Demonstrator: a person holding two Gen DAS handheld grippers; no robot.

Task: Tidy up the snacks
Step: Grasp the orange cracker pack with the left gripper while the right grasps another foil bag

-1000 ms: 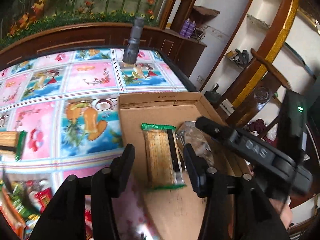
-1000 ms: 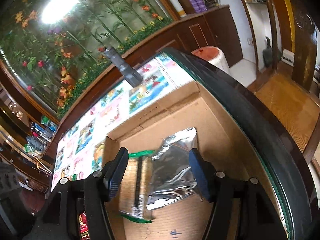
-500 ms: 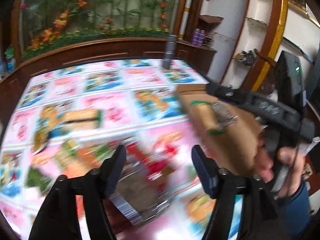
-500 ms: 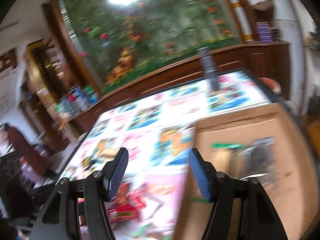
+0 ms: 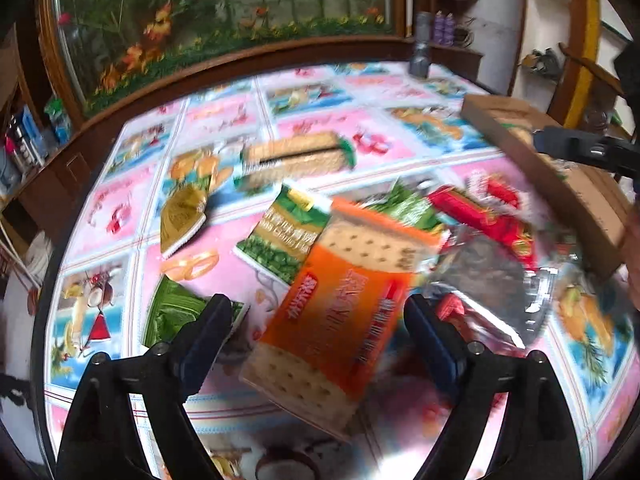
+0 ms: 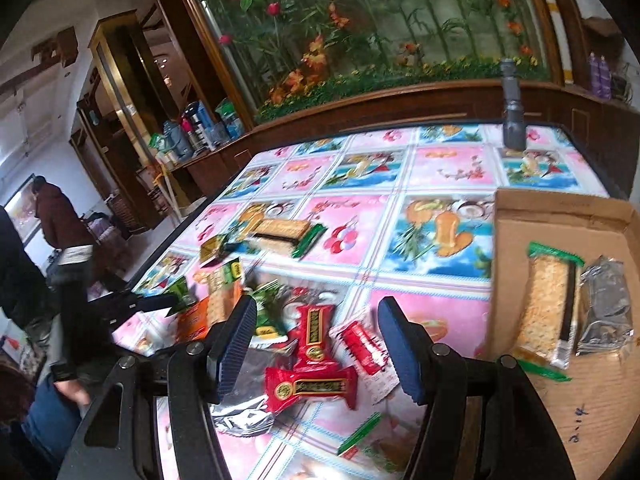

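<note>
I count two snacks already in the cardboard box (image 6: 568,396) at the right: a green-ended cracker pack (image 6: 548,304) and a silver pouch (image 6: 606,304) side by side. The rest lie heaped on the tablecloth (image 6: 440,168). My left gripper (image 5: 320,332), jaws just widened, hangs released over the orange cracker pack (image 5: 340,312), not touching it. My right gripper (image 6: 316,340) hangs unclenched above the red wrapped bars (image 6: 312,360).
</note>
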